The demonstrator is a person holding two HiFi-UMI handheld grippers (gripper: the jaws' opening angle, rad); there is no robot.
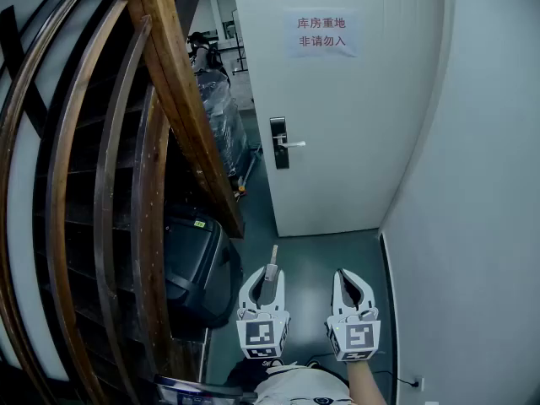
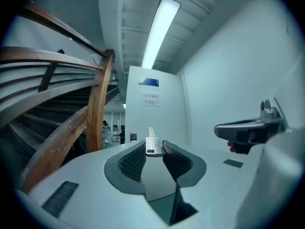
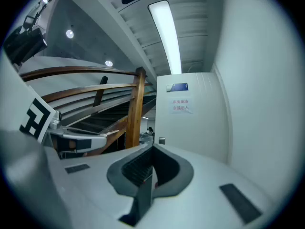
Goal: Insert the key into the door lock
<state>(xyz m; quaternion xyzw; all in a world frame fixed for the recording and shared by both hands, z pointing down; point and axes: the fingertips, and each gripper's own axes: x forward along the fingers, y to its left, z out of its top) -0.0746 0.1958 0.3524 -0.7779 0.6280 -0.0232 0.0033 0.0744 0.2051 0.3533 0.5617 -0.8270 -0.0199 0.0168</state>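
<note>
Metal key [image 2: 152, 142] is clamped in the left gripper [image 1: 268, 275], jaws closed on its head and the blade sticking out toward the door [image 1: 337, 125]. Right gripper [image 1: 354, 278] sits just beside it, jaws together, nothing in them. Both point level at the door from well back.

Progress: key is in hand, and that's all. Approach, alignment and insertion are all still to do. Lock [image 1: 279, 143] is at the door's left edge, with the handle [image 1: 293, 144] on it, and is well apart from the key.

Grey-green floor [image 1: 316, 256] runs bare up to the door. Narrow passage: plain wall [image 1: 472, 192] right of the door, wooden stair rail [image 1: 181, 99] left of it, black bin [image 1: 196, 260] under the rail. Paper sign [image 1: 320, 34] is high on the door.
</note>
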